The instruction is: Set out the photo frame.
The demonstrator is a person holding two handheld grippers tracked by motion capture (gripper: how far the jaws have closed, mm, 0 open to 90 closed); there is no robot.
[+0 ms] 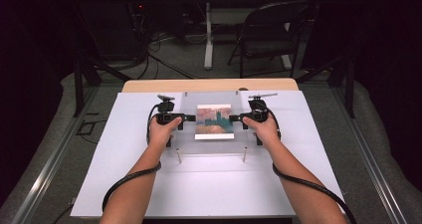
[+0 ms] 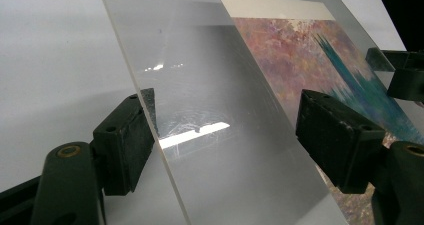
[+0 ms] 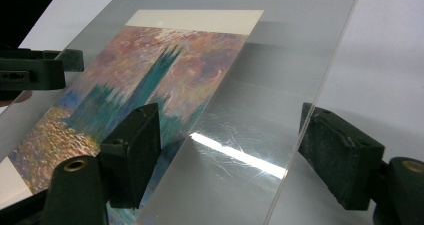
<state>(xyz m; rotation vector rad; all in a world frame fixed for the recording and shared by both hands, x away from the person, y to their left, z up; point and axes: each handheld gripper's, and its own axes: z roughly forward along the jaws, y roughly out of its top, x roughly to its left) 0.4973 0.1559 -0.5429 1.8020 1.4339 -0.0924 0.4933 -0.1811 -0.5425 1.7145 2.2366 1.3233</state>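
- A clear plastic sheet [image 1: 214, 122] sits over the middle of the white board [image 1: 129, 184] that covers the bench, nearer the far edge than the near one, with a painted picture [image 1: 214, 120] under or behind it.
- The left gripper [image 1: 186, 118] meets the sheet's left edge and the right gripper [image 1: 238, 118] its right edge, one hand on each.
- In the left gripper view the jaws stand apart, one on each face of the sheet [image 2: 210, 135], the near one close to the edge and the far one clear of the surface (not pressing yet, as far as I can see).
- In the right gripper view it is much the same: the jaws straddle the sheet's [image 3: 250, 110] edge with a gap at the outer jaw.
- Two small posts [image 1: 178, 155] stand at the sheet's near corners, and two more seem to sit at the far corners.
- My reading: both grippers are lined up on the sheet, so the approach is done; closing on it and lifting or shifting it over the picture is left.
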